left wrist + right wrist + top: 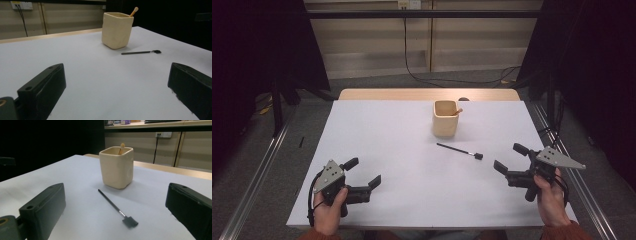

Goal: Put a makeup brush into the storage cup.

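Note:
A cream square cup (445, 119) (116, 30) (116, 167) stands upright at the back middle of the white table, with a wooden stick (456, 112) (133, 11) (121, 148) leaning inside it. A thin black brush (459, 150) (140, 52) (115, 208) lies flat on the table just in front of the cup, its head pointing right in the high view. My left gripper (364, 172) is open at the front left, holding nothing. At the front right my right gripper (510, 157) is open too, empty, its jaws facing the brush head.
The white table top (412, 175) has a wooden strip (427, 94) along its far edge. Metal rails (257, 170) run along the floor on both sides. Black cables (422, 77) lie on the floor behind the table, below a wall socket (408, 4).

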`<action>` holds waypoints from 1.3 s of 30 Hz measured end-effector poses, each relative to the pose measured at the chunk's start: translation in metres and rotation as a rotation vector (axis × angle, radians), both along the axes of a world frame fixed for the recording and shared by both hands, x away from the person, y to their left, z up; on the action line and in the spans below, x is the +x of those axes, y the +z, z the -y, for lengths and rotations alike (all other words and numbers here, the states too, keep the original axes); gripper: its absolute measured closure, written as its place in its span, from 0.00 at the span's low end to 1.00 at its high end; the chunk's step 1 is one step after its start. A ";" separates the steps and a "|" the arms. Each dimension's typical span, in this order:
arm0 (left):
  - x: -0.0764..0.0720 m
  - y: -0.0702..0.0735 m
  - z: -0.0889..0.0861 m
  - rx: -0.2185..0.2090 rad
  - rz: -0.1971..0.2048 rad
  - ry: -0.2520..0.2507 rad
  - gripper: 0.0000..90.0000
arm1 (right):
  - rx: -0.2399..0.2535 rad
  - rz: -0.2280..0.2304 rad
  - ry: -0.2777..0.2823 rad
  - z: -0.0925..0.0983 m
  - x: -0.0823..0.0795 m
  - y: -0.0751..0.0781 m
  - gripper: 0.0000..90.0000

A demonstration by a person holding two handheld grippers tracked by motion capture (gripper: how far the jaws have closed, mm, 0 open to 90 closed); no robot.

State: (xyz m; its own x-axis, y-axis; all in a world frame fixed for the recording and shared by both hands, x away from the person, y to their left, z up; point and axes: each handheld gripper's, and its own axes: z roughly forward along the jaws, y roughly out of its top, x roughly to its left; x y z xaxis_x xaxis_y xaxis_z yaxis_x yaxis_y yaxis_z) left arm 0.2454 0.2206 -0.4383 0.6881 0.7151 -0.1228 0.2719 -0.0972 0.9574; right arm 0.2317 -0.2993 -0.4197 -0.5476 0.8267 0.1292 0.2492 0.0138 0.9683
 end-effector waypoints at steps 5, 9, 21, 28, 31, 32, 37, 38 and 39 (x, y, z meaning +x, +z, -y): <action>0.001 0.000 -0.002 -0.009 -0.005 0.009 0.02 | -0.025 0.007 0.018 -0.008 0.016 0.004 0.04; 0.001 0.000 -0.002 -0.009 -0.005 0.010 0.02 | -0.038 0.017 0.033 -0.012 0.027 0.008 0.04; 0.002 0.000 -0.003 -0.010 -0.004 0.013 0.02 | -0.041 0.013 0.043 -0.020 0.054 0.015 0.04; 0.002 -0.001 -0.003 -0.013 -0.005 0.013 0.02 | -0.053 0.016 0.058 -0.025 0.071 0.021 0.03; 0.002 0.000 -0.004 -0.011 -0.006 0.013 0.02 | -0.068 0.017 0.067 -0.029 0.078 0.024 0.03; 0.003 0.000 -0.004 -0.010 -0.006 0.013 0.02 | -0.070 0.019 0.069 -0.030 0.080 0.025 0.03; 0.002 0.000 -0.005 -0.012 -0.006 0.016 0.02 | -0.077 0.019 0.070 -0.035 0.093 0.030 0.03; 0.002 0.000 -0.005 -0.012 -0.007 0.018 0.02 | -0.074 0.023 0.068 -0.037 0.095 0.030 0.03; 0.002 0.000 -0.005 -0.016 -0.006 0.017 0.02 | -0.076 0.019 0.070 -0.037 0.098 0.030 0.03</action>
